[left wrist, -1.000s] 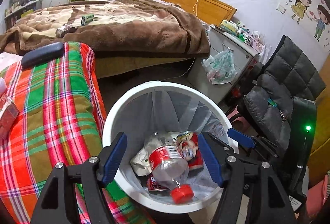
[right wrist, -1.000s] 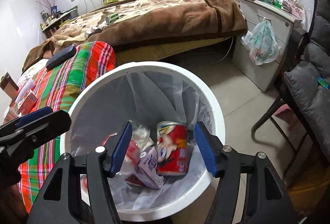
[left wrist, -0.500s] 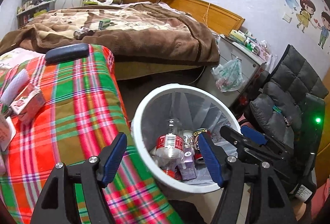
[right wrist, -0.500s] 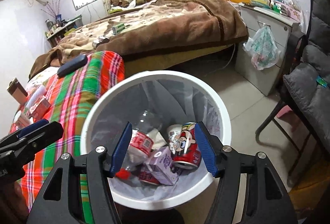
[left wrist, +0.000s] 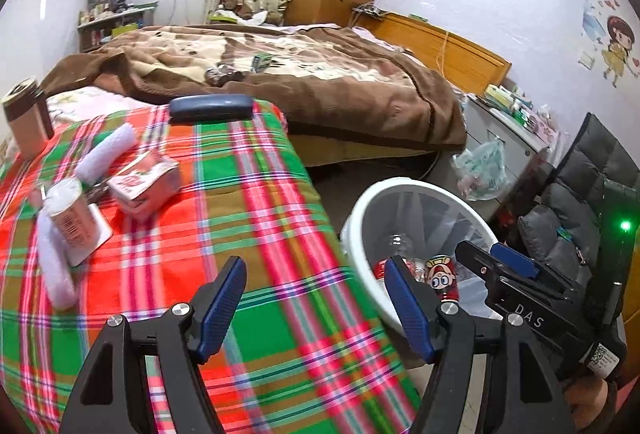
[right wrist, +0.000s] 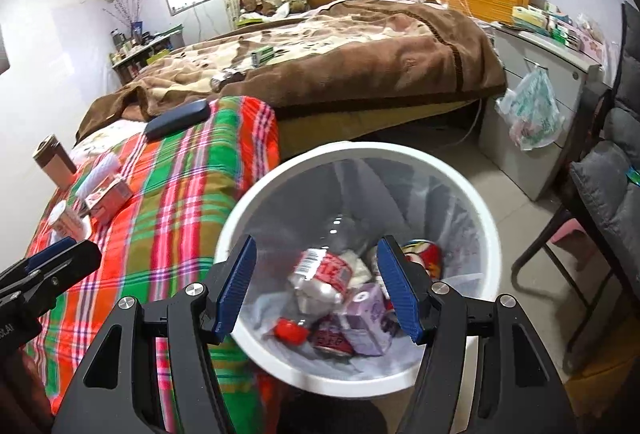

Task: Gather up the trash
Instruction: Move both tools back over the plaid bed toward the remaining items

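A white trash bin (right wrist: 476,202) with a clear liner stands on the floor beside the plaid-covered table (left wrist: 256,218). It holds a plastic bottle (right wrist: 320,274) with a red cap, a red cartoon can (right wrist: 428,254) and a purple carton (right wrist: 366,318). My right gripper (right wrist: 316,288) is open and empty above the bin. My left gripper (left wrist: 316,310) is open and empty over the table's right edge, left of the bin (left wrist: 360,230). On the table lie a pink carton (left wrist: 146,182), a white cup (left wrist: 70,216) and white rolls (left wrist: 106,152).
A dark case (left wrist: 210,106) lies at the table's far edge, a brown tin (left wrist: 24,122) at the far left. Behind is a bed with a brown blanket (left wrist: 320,82). A grey cabinet (right wrist: 536,90) with a hanging bag and a dark chair (right wrist: 608,190) stand right.
My left gripper has swung left from over the bin to over the plaid table. The bottle it released has dropped into the bin. My right gripper has backed away slightly, still open.
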Action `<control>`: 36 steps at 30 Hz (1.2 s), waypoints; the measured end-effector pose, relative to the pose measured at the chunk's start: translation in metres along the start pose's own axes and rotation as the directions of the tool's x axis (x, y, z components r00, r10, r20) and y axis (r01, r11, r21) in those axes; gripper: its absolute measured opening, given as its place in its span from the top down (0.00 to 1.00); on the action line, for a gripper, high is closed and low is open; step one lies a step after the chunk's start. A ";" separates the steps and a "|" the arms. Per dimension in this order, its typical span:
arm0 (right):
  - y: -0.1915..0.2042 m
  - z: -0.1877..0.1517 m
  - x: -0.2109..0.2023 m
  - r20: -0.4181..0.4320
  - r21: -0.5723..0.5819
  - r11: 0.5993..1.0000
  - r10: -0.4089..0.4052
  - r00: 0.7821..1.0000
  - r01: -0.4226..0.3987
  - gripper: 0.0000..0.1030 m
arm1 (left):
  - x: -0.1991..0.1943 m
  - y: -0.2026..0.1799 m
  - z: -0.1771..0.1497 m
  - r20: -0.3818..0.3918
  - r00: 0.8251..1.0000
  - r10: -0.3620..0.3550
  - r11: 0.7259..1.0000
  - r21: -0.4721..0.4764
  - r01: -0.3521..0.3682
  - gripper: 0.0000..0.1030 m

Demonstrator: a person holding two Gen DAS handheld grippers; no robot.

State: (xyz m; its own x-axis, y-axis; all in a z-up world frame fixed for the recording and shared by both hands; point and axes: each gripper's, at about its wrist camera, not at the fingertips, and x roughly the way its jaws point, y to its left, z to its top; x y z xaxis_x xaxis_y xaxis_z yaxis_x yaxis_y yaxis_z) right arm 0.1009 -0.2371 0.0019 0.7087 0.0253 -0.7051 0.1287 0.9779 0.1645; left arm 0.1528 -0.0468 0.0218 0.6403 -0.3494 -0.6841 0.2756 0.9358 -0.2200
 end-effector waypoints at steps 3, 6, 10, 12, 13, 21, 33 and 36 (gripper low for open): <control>0.013 -0.001 0.001 -0.002 -0.021 1.000 0.020 1.000 -0.020 0.38 | -0.007 0.017 -0.004 0.009 0.999 0.044 0.999 -0.016 -0.044 0.31; 0.023 -0.002 0.001 -0.001 -0.041 0.999 0.035 0.999 -0.035 0.38 | -0.013 0.038 -0.009 0.011 0.998 0.064 0.996 -0.055 -0.063 0.31; 0.042 -0.003 0.006 -0.012 -0.072 0.995 0.066 0.998 -0.067 0.38 | -0.024 0.064 -0.015 0.025 0.993 0.115 0.989 -0.095 -0.112 0.31; 0.053 -0.004 0.008 -0.017 -0.094 0.992 0.078 0.997 -0.079 0.38 | -0.029 0.079 -0.017 0.028 0.992 0.121 0.985 -0.125 -0.116 0.31; 0.057 -0.004 0.009 -0.020 -0.101 0.991 0.083 0.996 -0.085 0.38 | -0.031 0.086 -0.019 0.029 0.991 0.131 0.982 -0.138 -0.126 0.31; 0.093 -0.005 0.017 -0.039 -0.152 0.978 0.140 0.989 -0.144 0.38 | -0.045 0.146 -0.028 0.027 0.975 0.221 0.949 -0.238 -0.208 0.31; 0.145 0.007 0.043 -0.111 -0.188 0.952 0.222 0.969 -0.240 0.38 | -0.035 0.208 -0.035 -0.032 0.961 0.274 0.906 -0.327 -0.270 0.31; 0.157 0.014 0.055 -0.131 -0.161 0.952 0.240 0.962 -0.260 0.38 | -0.030 0.216 -0.033 -0.037 0.965 0.258 0.905 -0.340 -0.255 0.31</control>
State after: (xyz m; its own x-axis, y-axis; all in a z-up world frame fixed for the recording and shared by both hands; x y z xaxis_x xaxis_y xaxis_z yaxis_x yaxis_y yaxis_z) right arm 0.1700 -0.0847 -0.0016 0.6215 0.2864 -0.7292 -0.1730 0.9580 0.2288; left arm 0.1696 0.1670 -0.0285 0.6624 -0.0942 -0.7432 -0.1573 0.9524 -0.2610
